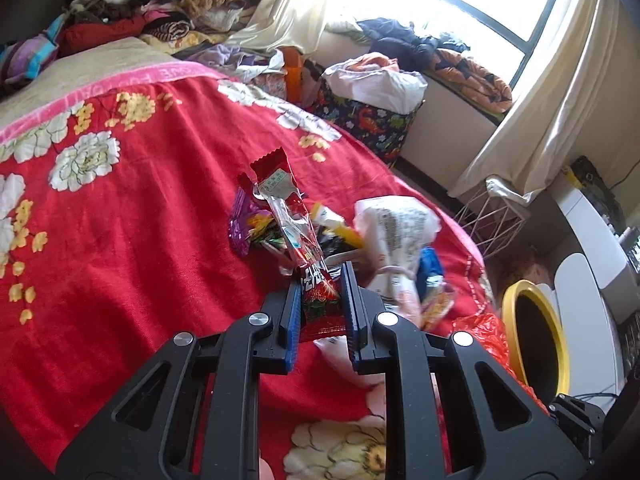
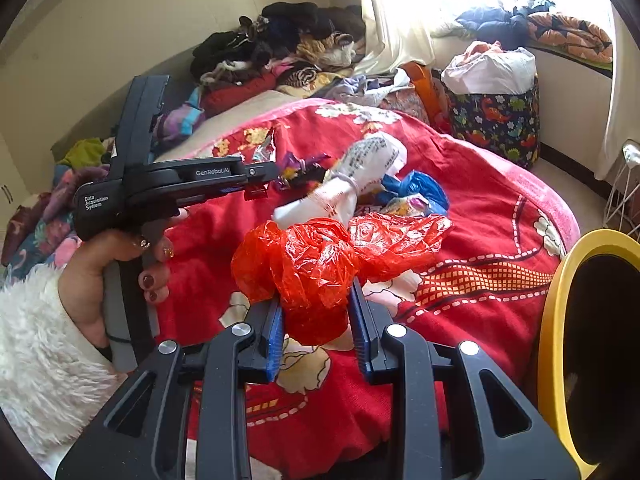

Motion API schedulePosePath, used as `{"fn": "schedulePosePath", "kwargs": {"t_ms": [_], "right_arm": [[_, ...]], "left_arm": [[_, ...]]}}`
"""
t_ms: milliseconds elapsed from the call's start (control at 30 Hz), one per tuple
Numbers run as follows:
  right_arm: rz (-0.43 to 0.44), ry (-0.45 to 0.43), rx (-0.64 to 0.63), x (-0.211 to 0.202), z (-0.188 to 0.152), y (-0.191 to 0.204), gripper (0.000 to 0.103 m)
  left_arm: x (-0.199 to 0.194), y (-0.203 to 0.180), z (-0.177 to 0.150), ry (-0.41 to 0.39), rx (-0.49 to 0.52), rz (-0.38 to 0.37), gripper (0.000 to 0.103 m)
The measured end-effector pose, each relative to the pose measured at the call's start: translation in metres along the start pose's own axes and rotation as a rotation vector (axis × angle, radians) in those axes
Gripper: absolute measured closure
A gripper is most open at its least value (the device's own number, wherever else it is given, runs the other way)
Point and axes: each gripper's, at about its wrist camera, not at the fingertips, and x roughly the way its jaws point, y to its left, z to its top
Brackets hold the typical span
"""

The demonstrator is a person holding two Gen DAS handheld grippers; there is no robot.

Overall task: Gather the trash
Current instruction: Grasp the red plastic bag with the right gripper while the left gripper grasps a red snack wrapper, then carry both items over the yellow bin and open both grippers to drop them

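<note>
Left gripper [image 1: 320, 300]: my blue ribbed pads are clamped on a glossy red snack wrapper [image 1: 298, 240], crinkled, standing up over the bed.
Right gripper [image 2: 316, 320]: clenched on a crumpled red plastic bag [image 2: 320, 264], thin and shiny.
Blanket [image 1: 120, 220]: red, fuzzy, floral.
Bin [image 2: 560, 320]: round yellow rim, beside the bed.

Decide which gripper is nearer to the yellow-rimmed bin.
Right. The right gripper, shut on the red plastic bag, is beside the yellow-rimmed bin; the left gripper, gripping a red wrapper, is farther off.
</note>
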Motion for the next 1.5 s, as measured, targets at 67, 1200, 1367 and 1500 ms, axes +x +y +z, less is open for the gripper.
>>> {"fn": "schedulePosePath", "kwargs": {"t_ms": [67, 1200, 1367, 1500], "right_arm": [[0.002, -0.014, 0.002, -0.006, 0.001, 0.0, 0.075], [-0.121, -0.196, 0.104, -0.079, 0.01, -0.045, 0.075], [-0.146, -0.215, 0.132, -0.087, 0.009, -0.057, 0.075], [-0.169, -0.231, 0.156, -0.095, 0.006, -0.065, 0.075]], "left_arm": [[-0.007, -0.005, 0.001, -0.011, 0.01, -0.008, 0.09], [-0.037, -0.106, -0.005, -0.046, 0.19, -0.172, 0.09], [-0.038, -0.119, -0.009, -0.04, 0.212, -0.191, 0.09], [-0.038, -0.131, -0.012, -0.035, 0.234, -0.207, 0.09]]}}
